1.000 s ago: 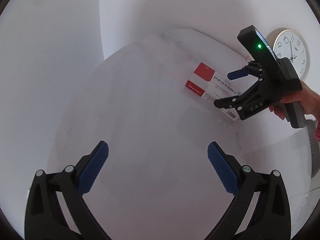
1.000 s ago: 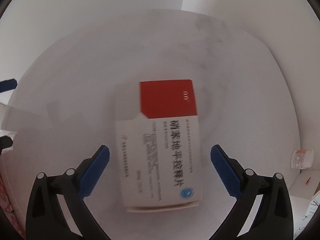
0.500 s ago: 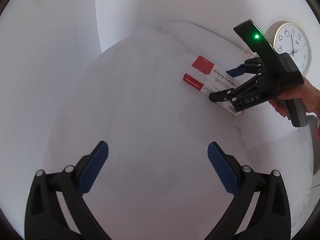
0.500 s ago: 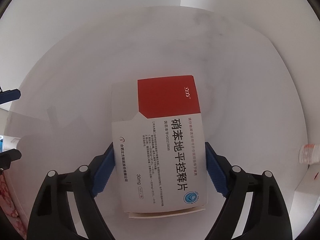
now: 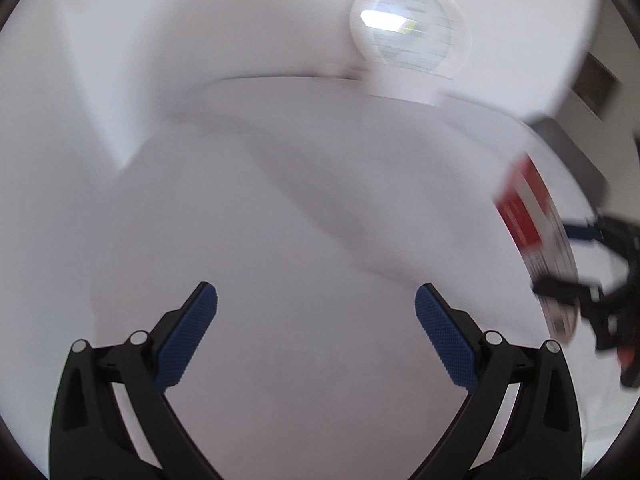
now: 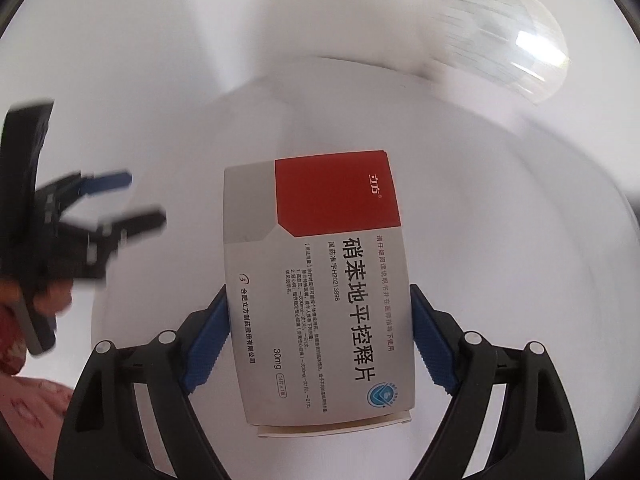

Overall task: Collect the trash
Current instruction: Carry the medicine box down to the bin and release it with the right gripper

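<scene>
A red and white medicine box point(image 6: 320, 296) with black print is clamped between the blue pads of my right gripper point(image 6: 320, 336), lifted off the round white table point(image 6: 520, 280). In the left wrist view the same box point(image 5: 532, 236) shows blurred at the far right, held by the right gripper point(image 5: 576, 264). My left gripper point(image 5: 316, 320) is open and empty above the white table point(image 5: 280, 240). In the right wrist view the left gripper point(image 6: 120, 200) appears at the left edge, open, held by a hand.
A clear glass dome on a white base point(image 5: 408, 40) stands at the table's far edge; it also shows in the right wrist view point(image 6: 500, 32). White walls lie behind. A red patterned cloth point(image 6: 28, 408) is at the lower left.
My right gripper has closed on the medicine box and lifted it off the table. Both views have swung, and the glass dome has come into sight. The left gripper stays open.
</scene>
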{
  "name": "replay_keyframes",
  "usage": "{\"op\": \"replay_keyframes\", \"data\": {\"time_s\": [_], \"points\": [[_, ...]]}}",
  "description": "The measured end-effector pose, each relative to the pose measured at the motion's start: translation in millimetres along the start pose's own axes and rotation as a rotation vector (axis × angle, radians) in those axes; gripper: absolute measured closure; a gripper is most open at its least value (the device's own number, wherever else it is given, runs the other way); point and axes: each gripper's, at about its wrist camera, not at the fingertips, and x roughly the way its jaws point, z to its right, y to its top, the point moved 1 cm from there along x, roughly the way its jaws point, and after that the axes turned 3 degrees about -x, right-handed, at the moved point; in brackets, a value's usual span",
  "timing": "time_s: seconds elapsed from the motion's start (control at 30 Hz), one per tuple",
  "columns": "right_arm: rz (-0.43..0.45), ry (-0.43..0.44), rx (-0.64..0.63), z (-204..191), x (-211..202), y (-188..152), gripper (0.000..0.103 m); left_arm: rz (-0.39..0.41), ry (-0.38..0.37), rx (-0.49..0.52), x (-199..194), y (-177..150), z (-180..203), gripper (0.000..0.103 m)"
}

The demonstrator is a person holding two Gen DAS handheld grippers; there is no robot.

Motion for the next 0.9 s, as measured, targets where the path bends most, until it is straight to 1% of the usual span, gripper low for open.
{"op": "replay_keyframes", "data": {"time_s": [0.03,0.07,0.1,0.17,0.2,0.27,0.3,0.33,0.37,0.4,0.47,0.5,0.53,0.57,0.6,0.63,0.67,0.7,0.77,0.8,0.83,0.9], "points": [[0.005,-0.028,0.057,8.2,-22.2,-30.6,0.02,0.0,-0.035,0.04,-8.9,-8.4,24.9,0.008],[0.015,-0.06,0.133,17.4,-48.3,-72.1,0.02,0.003,-0.062,0.07,-15.2,-15.5,44.4,0.008],[0.02,-0.082,0.19,21.2,-64.8,-102.5,0.02,0.005,-0.099,0.117,-25.8,-27.6,73.7,0.008],[0.03,-0.151,0.339,33.8,-112.0,-188.4,0.02,-0.002,-0.173,0.201,-45.0,-56.5,132.8,0.008],[0.033,-0.175,0.385,31.7,-127.9,-218.2,0.02,-0.011,-0.2,0.221,-50.2,-67.8,152.7,0.008],[0.055,-0.227,0.514,33.1,-169.6,-302.5,0.02,-0.049,-0.269,0.262,-64.8,-104.0,207.6,0.008],[0.063,-0.245,0.557,38.5,-184.2,-329.5,0.02,-0.062,-0.29,0.273,-69.2,-117.7,226.9,0.008],[0.071,-0.276,0.612,44.5,-201.2,-369.0,0.019,-0.085,-0.315,0.286,-74.3,-138.9,254.4,0.008],[0.069,-0.297,0.648,49.7,-208.9,-396.4,0.019,-0.098,-0.323,0.294,-76.7,-150.2,268.7,0.008],[0.059,-0.324,0.703,55.4,-217.5,-437.6,0.019,-0.126,-0.326,0.308,-79.6,-171.8,295.5,0.008],[0.035,-0.352,0.788,64.1,-218.9,-494.3,0.019,-0.174,-0.329,0.324,-83.0,-199.7,330.6,0.008],[0.012,-0.357,0.839,70.8,-212.7,-528.6,0.019,-0.195,-0.329,0.336,-83.2,-211.7,347.1,0.008],[-0.011,-0.355,0.874,76.2,-203.7,-554.0,0.019,-0.207,-0.323,0.35,-81.4,-221.6,360.5,0.008],[-0.053,-0.35,0.912,84.4,-186.1,-584.9,0.019,-0.211,-0.312,0.366,-80.6,-229.2,370.9,0.008],[-0.087,-0.338,0.936,92.9,-167.5,-604.5,0.019,-0.21,-0.293,0.39,-80.6,-238.8,386.8,0.008],[-0.113,-0.323,0.953,93.7,-146.6,-611.3,0.019,-0.21,-0.274,0.411,-82.2,-247.7,397.9,0.008],[-0.149,-0.292,0.983,101.5,-118.6,-632.2,0.019,-0.215,-0.255,0.433,-83.2,-256.3,408.0,0.008],[-0.166,-0.27,1.001,105.2,-98.6,-640.7,0.019,-0.222,-0.245,0.448,-87.0,-264.1,415.2,0.008],[-0.242,-0.217,1.055,115.5,-44.8,-675.5,0.019,-0.247,-0.222,0.486,-86.1,-279.3,432.2,0.008],[-0.271,-0.199,1.072,119.6,-19.6,-681.1,0.019,-0.256,-0.212,0.497,-86.9,-285.2,435.6,0.008],[-0.3,-0.185,1.088,122.5,-1.7,-693.5,0.019,-0.266,-0.203,0.512,-86.6,-291.2,442.1,0.008],[-0.353,-0.175,1.114,129.6,34.5,-703.7,0.019,-0.274,-0.182,0.538,-89.2,-297.6,450.5,0.008]]}}
